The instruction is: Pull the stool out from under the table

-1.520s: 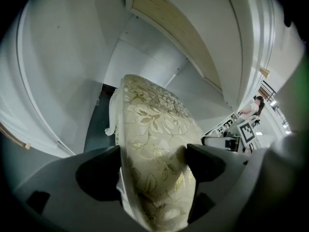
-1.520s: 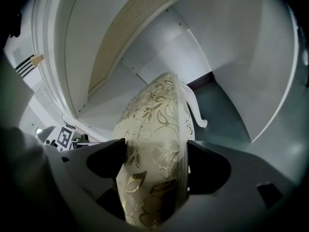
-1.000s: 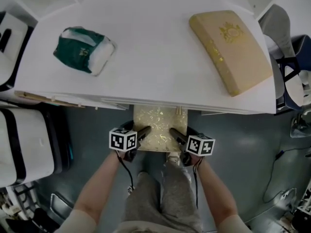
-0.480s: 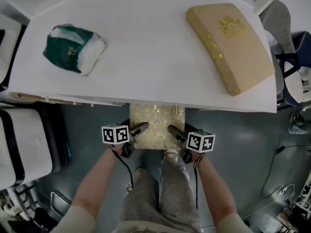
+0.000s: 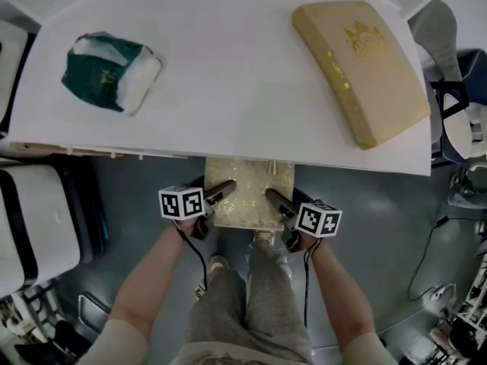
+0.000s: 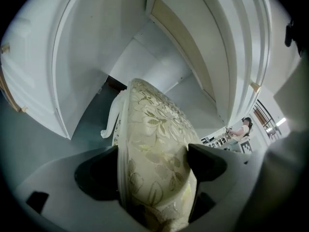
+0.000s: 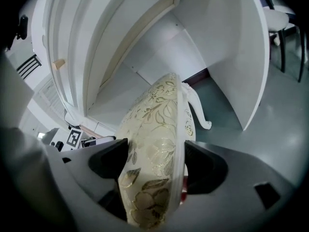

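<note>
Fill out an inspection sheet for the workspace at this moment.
Surface: white table, mostly bare.
Job's things: stool, gold floral seat partly out past the table's near edge.
Clutter: green-and-white packet at left; flat gold box at right.
Grippers: left gripper jaws have just been opening, both touching the seat between them; right gripper jaws clamp the seat.
Cables: black cable hanging below each gripper.
Surroundings: grey floor, white unit at left, chair at right.

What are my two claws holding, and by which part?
The stool, by its padded seat: left claw on the left edge, right claw on the right. The left claw's jaws have just been opening, yet the seat touches both pads.
</note>
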`<state>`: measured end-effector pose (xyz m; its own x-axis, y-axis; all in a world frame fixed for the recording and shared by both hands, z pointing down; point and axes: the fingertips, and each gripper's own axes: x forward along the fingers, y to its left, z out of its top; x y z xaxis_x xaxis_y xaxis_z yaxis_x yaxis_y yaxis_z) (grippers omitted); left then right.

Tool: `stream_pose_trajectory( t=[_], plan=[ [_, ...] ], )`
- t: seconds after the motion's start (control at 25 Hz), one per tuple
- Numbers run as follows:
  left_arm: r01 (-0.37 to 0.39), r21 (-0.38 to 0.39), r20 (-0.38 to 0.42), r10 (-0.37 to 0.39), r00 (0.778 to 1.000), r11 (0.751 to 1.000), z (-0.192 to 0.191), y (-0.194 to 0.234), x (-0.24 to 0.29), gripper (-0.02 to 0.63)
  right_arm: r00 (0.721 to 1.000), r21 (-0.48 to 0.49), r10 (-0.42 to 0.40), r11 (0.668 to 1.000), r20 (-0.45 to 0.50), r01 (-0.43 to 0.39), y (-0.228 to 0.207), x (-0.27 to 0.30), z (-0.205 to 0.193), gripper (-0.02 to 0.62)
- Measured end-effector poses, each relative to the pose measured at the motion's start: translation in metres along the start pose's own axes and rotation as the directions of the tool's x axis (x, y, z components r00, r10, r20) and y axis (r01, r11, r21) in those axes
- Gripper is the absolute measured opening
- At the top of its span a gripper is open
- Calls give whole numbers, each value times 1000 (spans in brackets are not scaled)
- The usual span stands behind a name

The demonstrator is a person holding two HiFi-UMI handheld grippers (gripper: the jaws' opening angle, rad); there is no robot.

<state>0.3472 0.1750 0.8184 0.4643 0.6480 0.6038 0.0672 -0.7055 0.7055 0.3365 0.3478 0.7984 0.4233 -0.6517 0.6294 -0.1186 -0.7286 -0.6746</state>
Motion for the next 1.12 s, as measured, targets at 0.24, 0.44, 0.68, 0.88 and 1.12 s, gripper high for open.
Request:
stream_pose_trajectory(
  t=[0.24,0.44,0.68,0.88,1.12],
  plan=[
    [-12,-88,-14,11,1000,996,-21,-20,-35,459,1000,19,-17,1000,-14,17,28,-32,-11,379],
    [-19,-141,7,20,1000,990,-42,-39,-87,459,999,-2,-17,1000,-52,17,67,-62,-30,379],
    [-45,-182,22,50,999,982,-55,-61,-157,459,995,-2,6,1000,-104,-6,126,-92,-50,380],
    [-51,-239,73,70,995,970,-69,-68,-214,459,987,-57,19,998,-162,-29,176,-105,-64,380],
    [-75,-326,168,135,976,942,-80,-59,-275,459,967,-146,49,985,-248,-88,228,-96,-78,380]
  ],
)
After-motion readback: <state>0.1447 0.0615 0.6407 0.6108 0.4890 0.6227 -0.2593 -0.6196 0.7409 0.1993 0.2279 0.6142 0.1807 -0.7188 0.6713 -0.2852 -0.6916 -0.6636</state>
